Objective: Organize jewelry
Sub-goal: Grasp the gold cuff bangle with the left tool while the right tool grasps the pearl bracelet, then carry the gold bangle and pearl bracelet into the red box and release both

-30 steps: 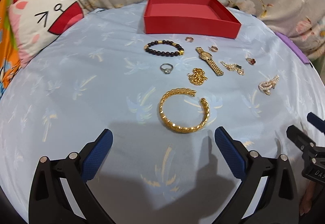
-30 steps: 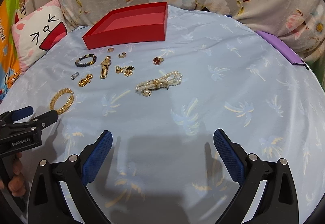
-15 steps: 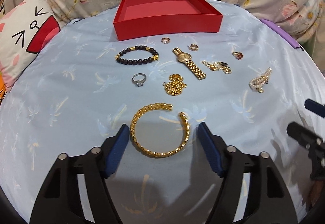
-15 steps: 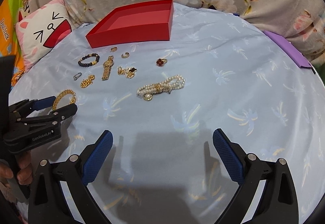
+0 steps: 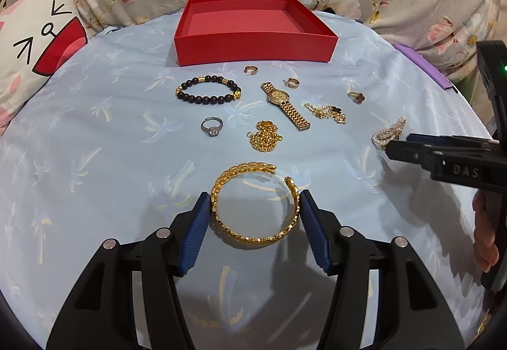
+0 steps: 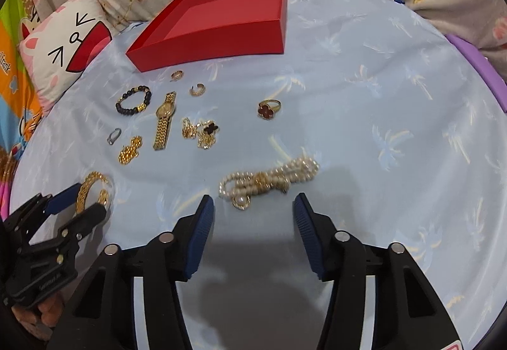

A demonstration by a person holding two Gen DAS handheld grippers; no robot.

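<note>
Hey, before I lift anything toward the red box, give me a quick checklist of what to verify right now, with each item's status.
1. Gold bangle sits between the left gripper pads, which have just been closing: ok.
2. Left pads actually clamped on the bangle: cannot tell; they look to be at its sides.
3. Pearl bracelet lined up with the right gripper: not ok; its jaws have just been closing, yet the pearls lie just ahead of the tips, not between them.
4. Red box open and nothing seen in it: ok.
5. Path from the bangle to the box: not ok; gold chain and watch lie between, so lift over.
</note>
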